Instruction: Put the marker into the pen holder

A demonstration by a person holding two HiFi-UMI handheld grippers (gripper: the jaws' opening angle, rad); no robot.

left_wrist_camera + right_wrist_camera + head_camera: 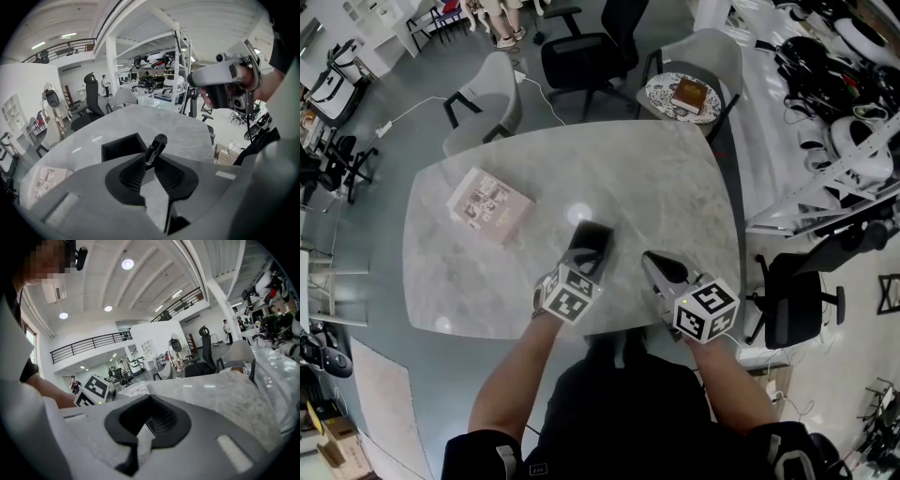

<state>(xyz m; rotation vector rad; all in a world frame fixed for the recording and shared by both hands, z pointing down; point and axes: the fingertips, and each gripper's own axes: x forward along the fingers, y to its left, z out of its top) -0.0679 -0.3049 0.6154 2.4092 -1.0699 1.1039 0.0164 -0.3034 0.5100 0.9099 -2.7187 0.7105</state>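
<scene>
The left gripper [151,161] is clenched on the marker [157,145]. Its pads pinch the lower barrel, and the capped end sticks up and tilts past the jaw tips. The marker hangs above the surface [154,117], just beside the open black holder [123,146] and not yet over its mouth.

The right gripper [146,420] is off to the side, its jaws closed on nothing.

The marker looks light and stiff, with a smooth round plastic barrel. It won't bend or break, but it could probably roll or swivel between the pads. A grip across the barrel near its middle would likely hold it straighter than this low one. To drop in cleanly, it probably needs to be near upright over the holder's opening before it is let go.
</scene>
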